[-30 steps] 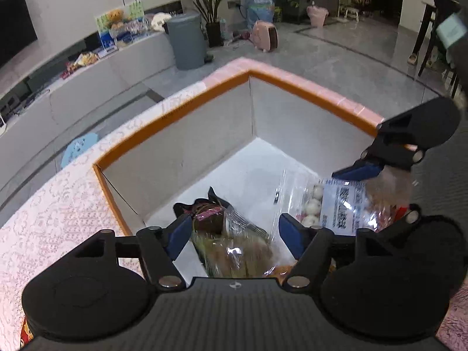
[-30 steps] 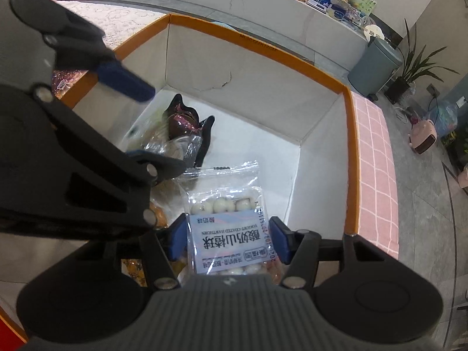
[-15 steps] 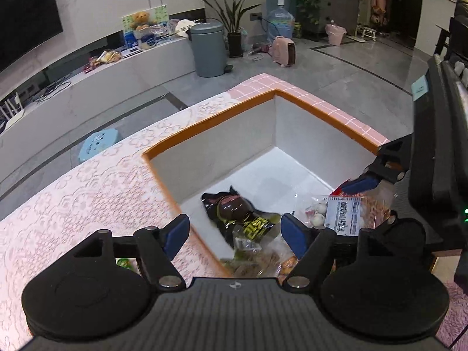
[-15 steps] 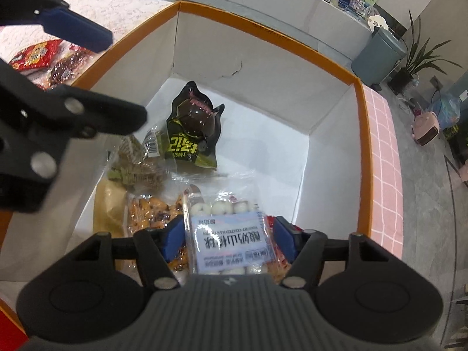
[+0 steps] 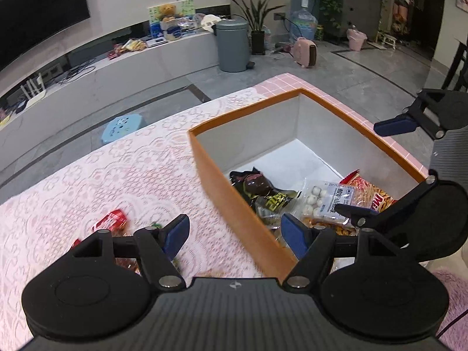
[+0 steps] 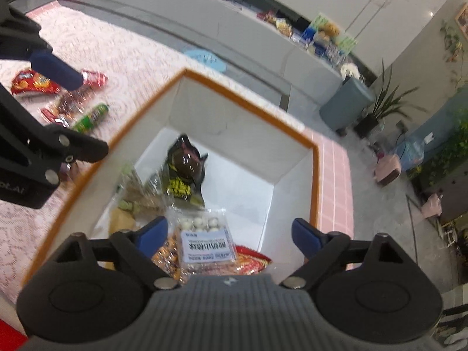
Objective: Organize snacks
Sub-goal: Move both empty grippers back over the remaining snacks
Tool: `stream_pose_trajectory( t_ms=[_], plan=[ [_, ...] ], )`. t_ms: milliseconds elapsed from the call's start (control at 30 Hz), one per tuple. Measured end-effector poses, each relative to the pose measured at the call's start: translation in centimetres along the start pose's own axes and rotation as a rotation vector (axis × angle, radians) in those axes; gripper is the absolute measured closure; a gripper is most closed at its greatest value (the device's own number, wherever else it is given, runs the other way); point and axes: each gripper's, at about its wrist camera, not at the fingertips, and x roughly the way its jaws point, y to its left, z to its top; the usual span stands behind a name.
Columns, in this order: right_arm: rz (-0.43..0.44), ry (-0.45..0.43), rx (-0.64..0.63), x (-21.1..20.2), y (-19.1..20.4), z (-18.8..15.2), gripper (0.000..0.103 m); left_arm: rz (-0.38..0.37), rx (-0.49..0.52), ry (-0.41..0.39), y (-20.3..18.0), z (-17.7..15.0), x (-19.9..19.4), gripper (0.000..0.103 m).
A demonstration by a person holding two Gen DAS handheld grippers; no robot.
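Observation:
An orange-rimmed box (image 5: 327, 103) (image 6: 263, 105) stands on the pink lace tablecloth. Inside lie a black snack bag (image 5: 257, 185) (image 6: 185, 172), a clear bag of white balls with a label (image 5: 327, 200) (image 6: 206, 244), a red snack bag (image 5: 371, 193) and other packets. My left gripper (image 5: 235, 234) is open and empty above the box's left wall. My right gripper (image 6: 231, 235) is open and empty above the white-ball bag. Loose snacks lie on the cloth: a red packet (image 5: 109, 220) (image 6: 93, 77), a green tube (image 6: 90, 118) and a red bag (image 6: 30, 83).
The table edge drops to a grey floor beyond the box. A blue stool (image 5: 124, 125) stands below the table. A grey bin (image 5: 234, 45) and a long low cabinet (image 5: 117, 64) are far behind.
My right gripper has opened and let go of the white-ball bag, which now lies in the box. Both grippers have risen and pulled back; the left one has moved left over the box wall.

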Motion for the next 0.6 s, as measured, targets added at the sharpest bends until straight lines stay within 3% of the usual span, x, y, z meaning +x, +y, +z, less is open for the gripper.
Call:
stream_pose_trajectory(
  t_ms=[133,433,600],
  plan=[
    [0.014,-0.035,-0.008,-2.1,1.1,0.7,0.011,0.019,-0.033,-0.002,1.1,-1.1,-1.5,0.019],
    [0.221,-0.085,0.078,-5.3,4.6,2.1,0.010,0.063,-0.128,0.023,5.1,-4.3,-3.6,0.019],
    [0.282,-0.095,0.087,-5.0,7.5,3.2,0.010,0.080,-0.187,0.032,8.0,-5.9,-4.1,0.019]
  ],
)
